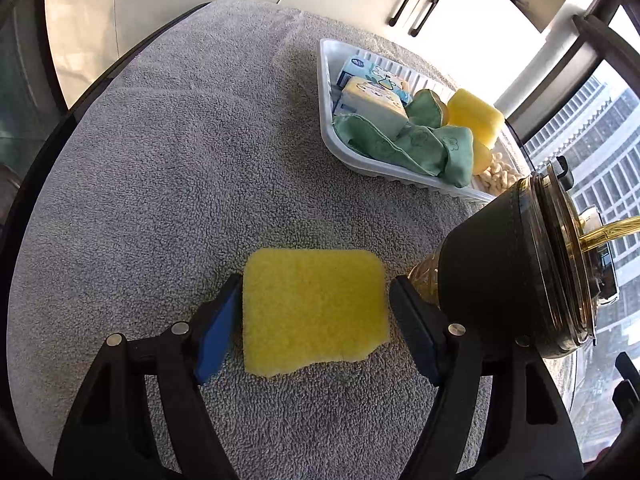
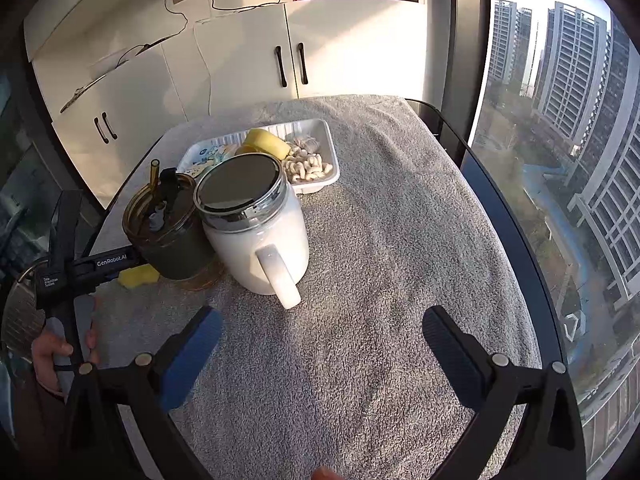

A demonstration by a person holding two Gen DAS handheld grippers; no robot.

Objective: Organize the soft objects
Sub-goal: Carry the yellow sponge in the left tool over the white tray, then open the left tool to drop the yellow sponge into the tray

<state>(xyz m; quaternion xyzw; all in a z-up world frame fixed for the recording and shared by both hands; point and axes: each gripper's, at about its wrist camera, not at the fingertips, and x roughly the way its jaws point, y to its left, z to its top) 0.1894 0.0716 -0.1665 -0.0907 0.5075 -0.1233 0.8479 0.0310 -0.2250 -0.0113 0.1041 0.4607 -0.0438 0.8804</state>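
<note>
A yellow sponge (image 1: 314, 308) lies flat on the grey towel, between the two fingers of my left gripper (image 1: 316, 312). The jaws are open and stand just off its left and right sides. A corner of this sponge shows in the right wrist view (image 2: 138, 276) behind the left gripper's body. A white tray (image 1: 326, 80) at the back holds a second yellow sponge (image 1: 474, 116), a green cloth (image 1: 420, 144), soft packets (image 1: 374, 102) and pale small pieces (image 1: 498, 178). The tray also shows in the right wrist view (image 2: 334, 158). My right gripper (image 2: 322, 340) is open and empty over bare towel.
A dark tumbler with an amber lid and straw (image 1: 516, 264) stands right beside the left gripper's right finger; it also shows in the right wrist view (image 2: 168, 224). A white lidded mug (image 2: 256, 228) stands beside it. The round table's dark edge (image 2: 516, 232) runs along the window side.
</note>
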